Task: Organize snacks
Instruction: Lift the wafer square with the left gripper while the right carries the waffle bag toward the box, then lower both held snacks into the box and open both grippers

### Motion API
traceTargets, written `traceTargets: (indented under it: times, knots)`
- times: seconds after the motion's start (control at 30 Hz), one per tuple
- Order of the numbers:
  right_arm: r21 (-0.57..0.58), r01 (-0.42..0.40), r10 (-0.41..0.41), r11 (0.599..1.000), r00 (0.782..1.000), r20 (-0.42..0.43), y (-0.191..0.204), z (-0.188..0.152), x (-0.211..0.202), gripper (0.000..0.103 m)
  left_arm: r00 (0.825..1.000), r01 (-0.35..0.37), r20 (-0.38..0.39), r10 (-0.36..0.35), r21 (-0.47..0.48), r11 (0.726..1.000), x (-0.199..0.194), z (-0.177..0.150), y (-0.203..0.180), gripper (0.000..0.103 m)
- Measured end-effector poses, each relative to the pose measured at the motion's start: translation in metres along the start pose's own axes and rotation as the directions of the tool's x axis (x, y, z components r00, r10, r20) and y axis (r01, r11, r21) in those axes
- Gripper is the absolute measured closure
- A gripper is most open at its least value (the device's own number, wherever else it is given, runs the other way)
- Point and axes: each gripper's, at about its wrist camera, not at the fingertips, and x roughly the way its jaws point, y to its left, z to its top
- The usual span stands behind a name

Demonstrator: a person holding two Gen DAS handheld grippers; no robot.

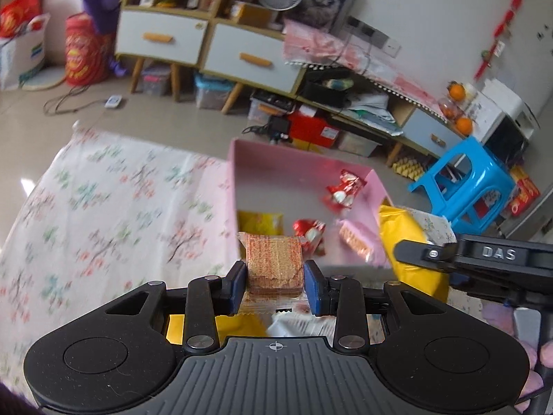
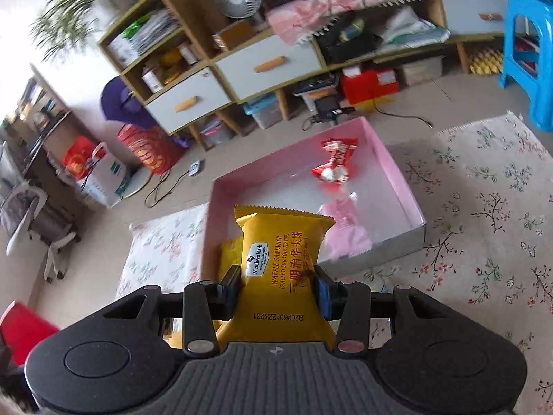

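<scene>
My left gripper (image 1: 275, 285) is shut on a clear-wrapped brown biscuit pack (image 1: 273, 263), held over the near edge of the pink box (image 1: 242, 159). My right gripper (image 2: 276, 288) is shut on a yellow waffle sandwich packet (image 2: 276, 252), held above the near left corner of the same pink box (image 2: 397, 169). That packet (image 1: 408, 242) and the right gripper's finger show at the right of the left wrist view. Inside the box lie red-and-white snack packets (image 1: 342, 190) (image 2: 337, 166), a pink packet (image 2: 345, 231) and another yellow packet (image 1: 259, 221).
The box sits on a floral cloth (image 1: 114, 200) (image 2: 484, 207) over the table. Beyond are a tiled floor, low cabinets with drawers (image 1: 207, 45), a blue plastic stool (image 1: 466, 183) at the right, and bags (image 2: 100, 169) at the left.
</scene>
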Motion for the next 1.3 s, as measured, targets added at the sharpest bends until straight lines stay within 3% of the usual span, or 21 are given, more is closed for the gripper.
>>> traceTargets:
  times: [0.4,0.63,1.0,1.13,1.3]
  knots:
    - [-0.004,0.064,-0.064,0.998,0.996,0.068,-0.03,0.034,0.035,0.071,0.996,-0.044,0.08,0.036,0.099,0.994,0.069,0.034,-0.025,0.07]
    - [-0.103,0.099,-0.089,0.99,0.992,0.094,-0.041,0.039,0.06,0.071,0.987,-0.133,0.125,0.105,0.246,0.96,0.106,0.039,-0.045,0.07]
    - [-0.141,0.107,-0.09,0.984,0.988,0.126,-0.052,0.038,0.067,0.069,0.99,-0.117,0.106,0.091,0.272,0.955,0.138,0.039,-0.05,0.07]
    - [-0.118,0.112,-0.095,0.987,0.985,0.144,-0.054,0.039,0.066,0.064,0.991,-0.113,0.101,0.089,0.273,0.955,0.138,0.039,-0.05,0.067]
    - [-0.094,0.108,-0.093,0.99,0.984,0.15,-0.052,0.04,0.06,0.05,0.991,-0.115,0.092,0.095,0.255,0.96,0.131,0.04,-0.048,0.048]
